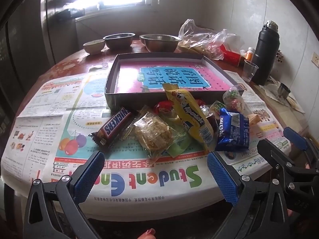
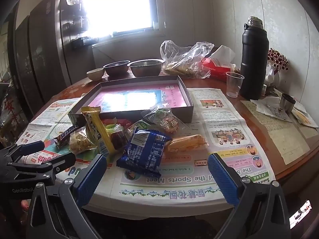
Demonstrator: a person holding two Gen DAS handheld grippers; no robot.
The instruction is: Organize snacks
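A pile of snacks lies on newspaper in front of a shallow grey box [image 1: 111, 97] [image 2: 189, 107] with a pink book cover inside. The pile holds a Snickers bar [image 1: 113, 128] [image 2: 65, 134], a clear pack of crispy cake [image 1: 153, 133], a yellow Alpenliebe stick [image 1: 191, 117] [image 2: 97, 129], a blue packet [image 1: 233, 131] [image 2: 145, 151] and an orange pack [image 2: 187, 142]. My left gripper [image 1: 155, 171] is open and empty just short of the pile. My right gripper [image 2: 157, 171] is open and empty, its fingers either side of the blue packet's near edge.
Two steel bowls [image 1: 159, 41] and a small ceramic bowl [image 1: 93, 44] stand behind the box. A plastic bag [image 2: 185, 59], a red tissue box [image 2: 217, 66], a clear cup [image 2: 234, 84], a black thermos [image 2: 253, 59] and a small metal cup [image 2: 287, 102] are at the right.
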